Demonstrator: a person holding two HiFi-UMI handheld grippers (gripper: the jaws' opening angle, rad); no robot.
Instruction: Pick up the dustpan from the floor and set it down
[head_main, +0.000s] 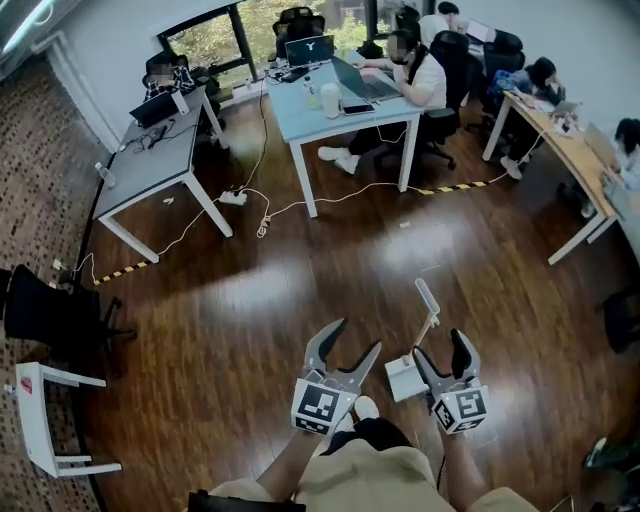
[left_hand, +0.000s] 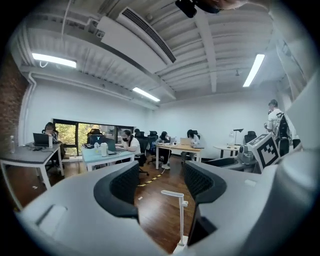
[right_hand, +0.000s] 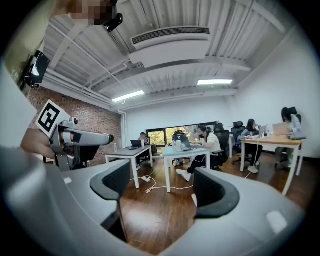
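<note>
Left tongs (head_main: 355, 338) stand partly open and right tongs (head_main: 440, 345) wide, both empty; the dustpan (head_main: 404, 379) sits on the floor (head_main: 300, 280) between them.

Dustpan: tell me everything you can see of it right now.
The dustpan is white, plastic by its look: a low pan with a thin upright pole ending in a wider grip. It stands on the dark wood floor between the left gripper and the right gripper; neither holds it.

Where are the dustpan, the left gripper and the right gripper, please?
dustpan (head_main: 403, 381), head view, on its white pan.
left gripper (head_main: 357, 337), head view, midway between its fingertips.
right gripper (head_main: 439, 342), head view, midway between its fingertips.
</note>
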